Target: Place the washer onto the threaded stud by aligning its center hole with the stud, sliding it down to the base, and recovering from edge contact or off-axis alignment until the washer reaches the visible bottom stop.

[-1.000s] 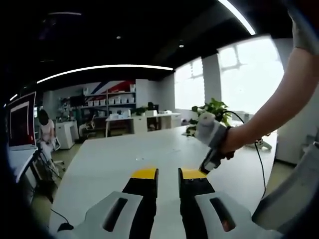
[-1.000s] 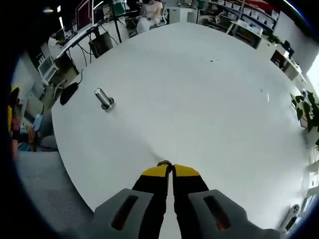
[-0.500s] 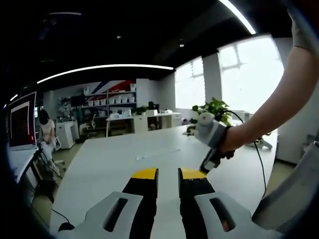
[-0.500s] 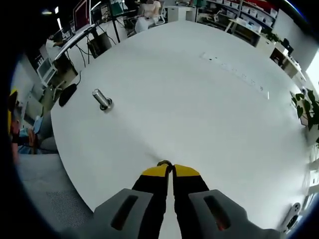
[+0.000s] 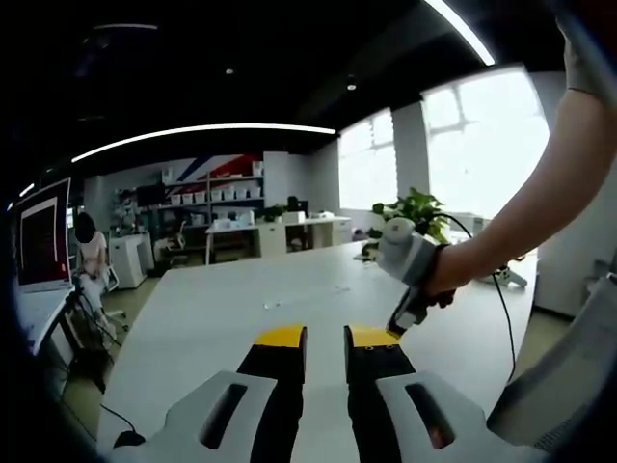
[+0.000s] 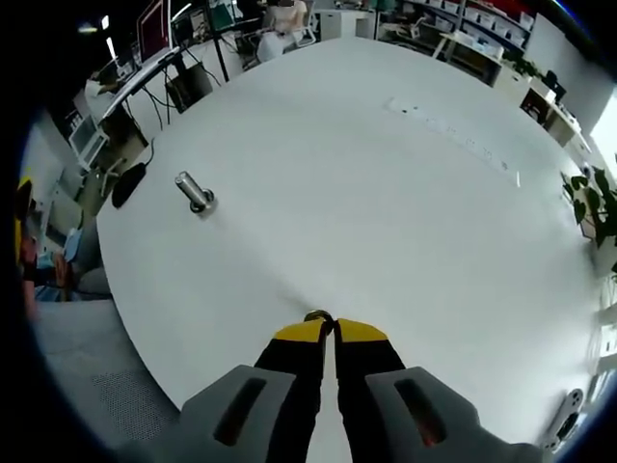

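Note:
In the right gripper view the metal threaded stud (image 6: 195,192) stands on its round base near the left edge of the white table (image 6: 386,193). My right gripper (image 6: 333,326) is shut on the washer (image 6: 317,316), a thin metal ring whose edge pokes out above the yellow tips. It hangs over the table, well right of and below the stud in this view. The left gripper view has my left gripper (image 5: 326,337) open, nothing between its yellow-tipped fingers, held above the table. The right gripper (image 5: 409,258), in a person's hand, enters there from the right.
A long white table (image 5: 241,318) fills the foreground. A black mouse-like object (image 6: 127,184) lies off the table's left edge near desks with monitors (image 6: 159,24). A potted plant (image 5: 413,210) stands at the far end, and a seated person (image 5: 89,253) is at the left.
The right gripper view has drifted slightly, so the stud appears a little further left and up. The left gripper view is nearly unchanged.

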Available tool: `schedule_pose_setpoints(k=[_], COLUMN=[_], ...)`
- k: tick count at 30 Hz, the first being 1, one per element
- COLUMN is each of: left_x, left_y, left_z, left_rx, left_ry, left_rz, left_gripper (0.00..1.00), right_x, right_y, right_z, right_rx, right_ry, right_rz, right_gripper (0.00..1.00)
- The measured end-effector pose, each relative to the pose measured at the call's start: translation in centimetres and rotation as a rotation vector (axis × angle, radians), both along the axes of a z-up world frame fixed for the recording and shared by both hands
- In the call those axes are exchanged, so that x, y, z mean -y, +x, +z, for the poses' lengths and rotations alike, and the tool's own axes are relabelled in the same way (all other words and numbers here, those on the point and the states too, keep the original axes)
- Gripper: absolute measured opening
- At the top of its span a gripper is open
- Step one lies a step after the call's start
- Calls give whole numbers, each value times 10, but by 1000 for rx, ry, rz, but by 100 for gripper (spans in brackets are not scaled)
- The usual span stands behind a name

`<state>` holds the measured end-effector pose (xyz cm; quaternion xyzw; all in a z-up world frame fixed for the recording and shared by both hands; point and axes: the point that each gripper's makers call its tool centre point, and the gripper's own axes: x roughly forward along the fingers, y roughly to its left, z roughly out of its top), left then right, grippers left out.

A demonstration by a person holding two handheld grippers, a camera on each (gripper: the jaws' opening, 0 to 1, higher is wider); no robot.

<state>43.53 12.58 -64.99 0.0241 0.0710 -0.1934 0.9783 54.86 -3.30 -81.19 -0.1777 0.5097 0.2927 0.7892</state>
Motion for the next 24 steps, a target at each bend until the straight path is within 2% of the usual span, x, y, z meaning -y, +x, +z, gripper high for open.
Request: schedule_pose_setpoints(k=[13,24], left_x=[-1,0], left_y=[0,0], left_z=[-1,-1], left_rx=[-3,-4], left_ry=[2,-1], left_rz=[1,-1], left_gripper=[13,13], right_x=[-2,-1], right_y=[-1,2], right_z=[-1,3], right_rx=[-11,7], right_ry=[13,23], right_rz=[-15,-27], right_gripper=[6,10])
